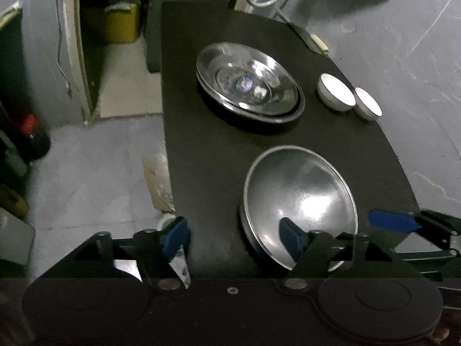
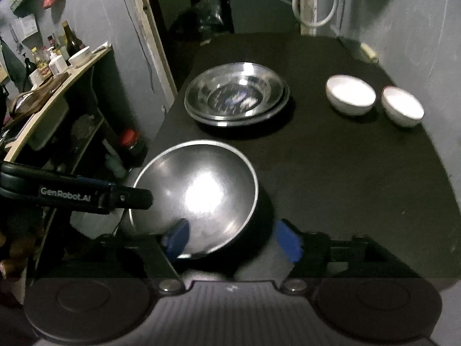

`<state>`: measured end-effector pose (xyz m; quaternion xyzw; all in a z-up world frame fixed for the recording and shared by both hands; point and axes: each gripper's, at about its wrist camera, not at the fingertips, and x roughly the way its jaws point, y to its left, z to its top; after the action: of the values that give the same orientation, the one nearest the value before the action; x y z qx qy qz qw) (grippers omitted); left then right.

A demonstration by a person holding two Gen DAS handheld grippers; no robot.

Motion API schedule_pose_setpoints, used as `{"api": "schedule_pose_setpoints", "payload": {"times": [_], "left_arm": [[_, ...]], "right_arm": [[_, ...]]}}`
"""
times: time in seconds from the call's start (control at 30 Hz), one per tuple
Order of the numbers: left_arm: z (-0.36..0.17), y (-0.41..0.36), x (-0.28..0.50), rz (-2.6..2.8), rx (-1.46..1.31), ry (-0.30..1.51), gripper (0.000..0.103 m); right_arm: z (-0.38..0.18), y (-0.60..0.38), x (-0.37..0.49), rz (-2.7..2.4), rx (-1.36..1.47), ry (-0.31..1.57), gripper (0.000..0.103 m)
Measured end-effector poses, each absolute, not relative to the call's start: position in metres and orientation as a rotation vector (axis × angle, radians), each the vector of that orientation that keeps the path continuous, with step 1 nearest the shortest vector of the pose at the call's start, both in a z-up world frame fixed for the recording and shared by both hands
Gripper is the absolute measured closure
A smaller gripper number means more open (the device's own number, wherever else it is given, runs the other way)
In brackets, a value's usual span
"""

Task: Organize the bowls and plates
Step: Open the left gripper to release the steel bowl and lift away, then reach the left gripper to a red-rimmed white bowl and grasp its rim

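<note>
Black matting covers the surface [image 2: 331,173], which carries everything and, being dark, sets off the bright ware. Next in size, the steel stack [image 2: 236,94] sits toward the far left: shallow plates nested one in another, judged to be the gathering point for flat ware. Nearer you, the steel bowl [image 2: 198,193] rests close to the front edge, tilted on something dark beneath it that cannot be identified; it has not yet joined any pile. Two white bowls [image 2: 351,94] stand side by side at the far right, just apart, unstacked; nesting them is probably a remaining step.

Your left gripper [image 1: 236,235] is spread wide with nothing clasped; one of its fingers [image 1: 291,232] overlaps the steel bowl's near rim in the left wrist view, the other stands out over the surface's left edge. Your right gripper [image 2: 232,238] is likewise released, its fingers [image 2: 288,240] straddling the bowl's near rim without pressing on it. Both hands flank one bowl, which suggests a two-handed placement. Because the bowl leans near the edge, expect it to rock if nudged.
</note>
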<state>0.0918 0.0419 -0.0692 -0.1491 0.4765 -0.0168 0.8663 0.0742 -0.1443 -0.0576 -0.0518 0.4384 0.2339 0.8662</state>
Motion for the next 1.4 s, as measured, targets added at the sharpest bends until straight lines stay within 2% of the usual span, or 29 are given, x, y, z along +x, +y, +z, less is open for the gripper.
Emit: {"api": "schedule_pose_setpoints", "payload": {"times": [0.13,0.17,0.27,0.37,0.53,0.7,0.97,1.4], "left_arm": [[-0.056,0.044,0.088,-0.006,-0.262,0.943,0.003],[-0.053,0.044,0.087,-0.001,-0.254,0.929,0.001],[-0.045,0.045,0.087,0.014,-0.231,0.895,0.001],[-0.037,0.048,0.088,0.029,-0.209,0.842,0.001],[-0.015,0.060,0.079,0.080,-0.234,0.608,0.001],[0.000,0.063,0.080,0.123,-0.265,0.491,0.001],[0.000,0.053,0.101,0.125,-0.270,0.518,0.001],[-0.011,0.019,0.186,0.119,-0.168,0.650,0.001]], "right_arm": [[-0.048,-0.143,0.072,0.480,-0.119,0.857,0.008],[-0.045,-0.143,0.072,0.480,-0.118,0.846,0.005],[-0.038,-0.143,0.073,0.474,-0.121,0.812,0.000],[-0.030,-0.143,0.077,0.448,-0.131,0.785,0.000],[-0.021,-0.136,0.094,0.246,-0.238,0.820,0.000],[-0.015,-0.139,0.106,0.208,-0.206,0.827,0.000],[-0.019,-0.145,0.133,0.228,-0.164,0.849,0.000],[-0.043,-0.188,0.214,0.212,-0.016,0.935,0.000]]}}
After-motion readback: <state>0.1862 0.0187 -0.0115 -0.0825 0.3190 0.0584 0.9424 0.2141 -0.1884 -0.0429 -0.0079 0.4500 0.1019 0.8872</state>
